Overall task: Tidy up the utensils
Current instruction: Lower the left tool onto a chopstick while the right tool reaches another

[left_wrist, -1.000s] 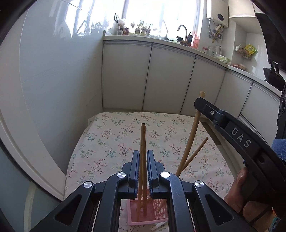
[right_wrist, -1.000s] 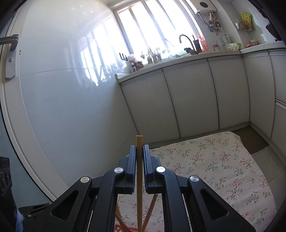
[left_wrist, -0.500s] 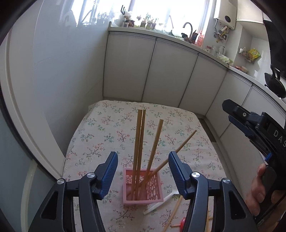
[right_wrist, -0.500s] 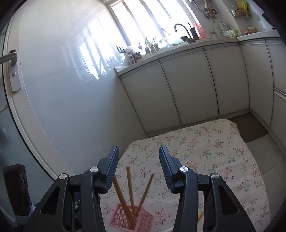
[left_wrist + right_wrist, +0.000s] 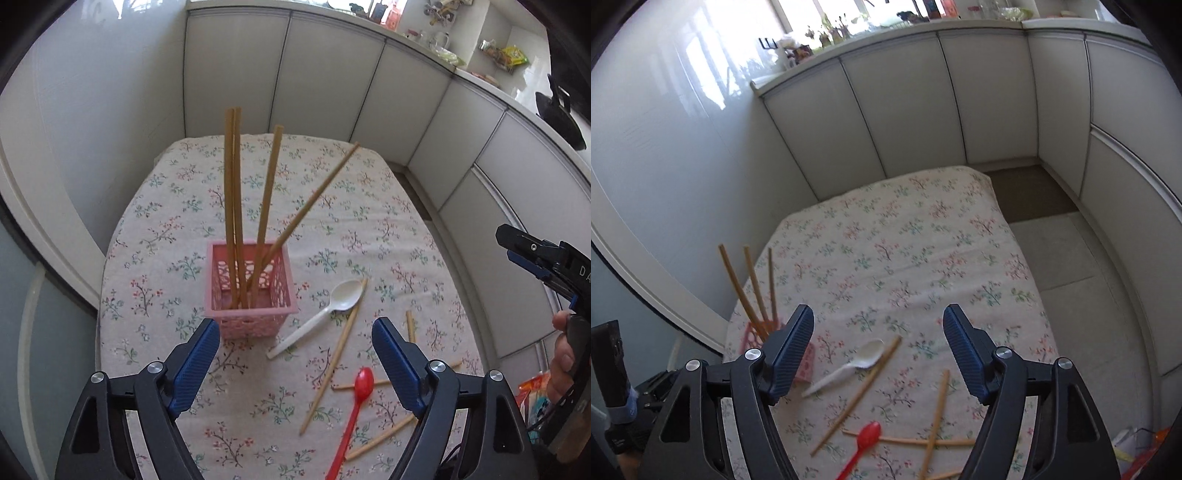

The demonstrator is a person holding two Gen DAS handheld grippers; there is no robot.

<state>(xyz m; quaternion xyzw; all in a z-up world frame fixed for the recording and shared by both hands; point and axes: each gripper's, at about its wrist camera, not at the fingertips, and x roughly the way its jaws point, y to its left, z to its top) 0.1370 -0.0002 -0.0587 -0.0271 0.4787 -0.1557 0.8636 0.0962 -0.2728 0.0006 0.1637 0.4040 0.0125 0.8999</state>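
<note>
Four chopsticks (image 5: 235, 206) standing in pink basket (image 5: 251, 295). Left on the bench: white spoon (image 5: 321, 314), red spoon (image 5: 354, 410), loose chopsticks (image 5: 334, 365), lower right. Left gripper (image 5: 291, 354), right gripper (image 5: 877, 350) both spread, empty.

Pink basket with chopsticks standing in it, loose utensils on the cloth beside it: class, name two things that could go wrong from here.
1. The pink basket is small and light-looking, and its chopsticks lean well outward; a nudge from the open left gripper might tip it.
2. The loose chopsticks cross one another beside the red spoon; lifting one with the open right gripper could drag or flick its neighbours.
</note>
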